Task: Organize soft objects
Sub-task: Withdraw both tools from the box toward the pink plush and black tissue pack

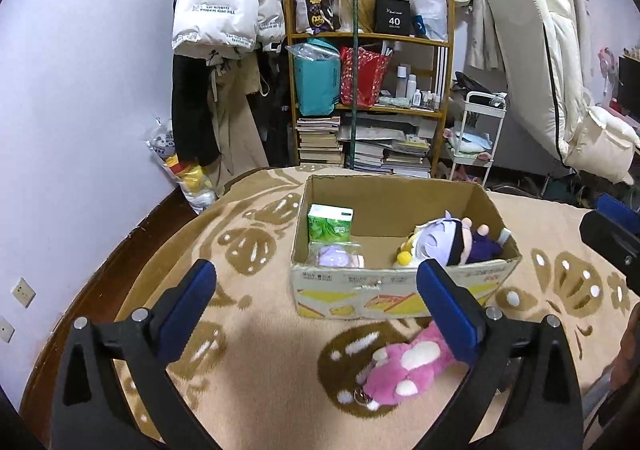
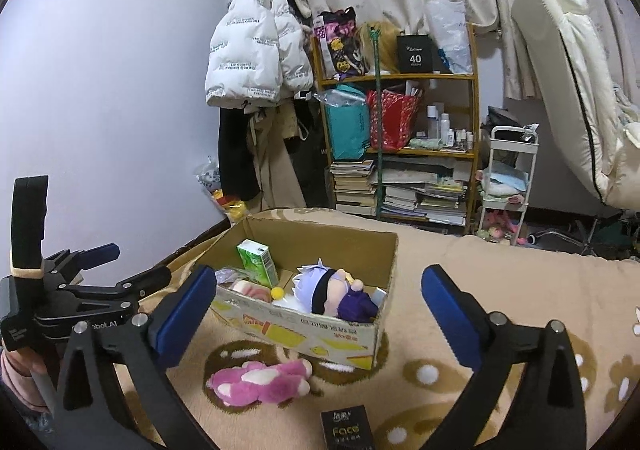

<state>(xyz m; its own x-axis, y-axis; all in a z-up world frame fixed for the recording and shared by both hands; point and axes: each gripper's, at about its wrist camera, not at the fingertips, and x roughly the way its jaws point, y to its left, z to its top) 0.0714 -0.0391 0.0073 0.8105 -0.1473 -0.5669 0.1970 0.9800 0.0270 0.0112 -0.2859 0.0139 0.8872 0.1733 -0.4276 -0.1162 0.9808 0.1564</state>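
Note:
An open cardboard box (image 1: 400, 292) (image 2: 304, 334) stands on a beige patterned blanket. It holds a green tissue pack (image 1: 330, 224) (image 2: 258, 264), a blindfolded doll with pale purple hair (image 1: 452, 240) (image 2: 336, 290) and a small lilac plush in a wrapper (image 1: 336, 255). A pink plush toy (image 1: 400, 370) (image 2: 260, 382) lies on the blanket just in front of the box. My left gripper (image 1: 316, 278) hangs open short of the box, its right finger covering part of the pink toy. My right gripper (image 2: 319, 282) is open too, above and behind the toy. Neither holds anything.
A small black box marked "Face" (image 2: 347, 428) lies on the blanket (image 2: 500, 290) near me. Beyond the bed stand a crowded wooden shelf (image 1: 372, 90), a white cart (image 1: 478, 130) and hanging coats (image 1: 224, 10). A folded white mattress (image 1: 560, 70) leans at the right.

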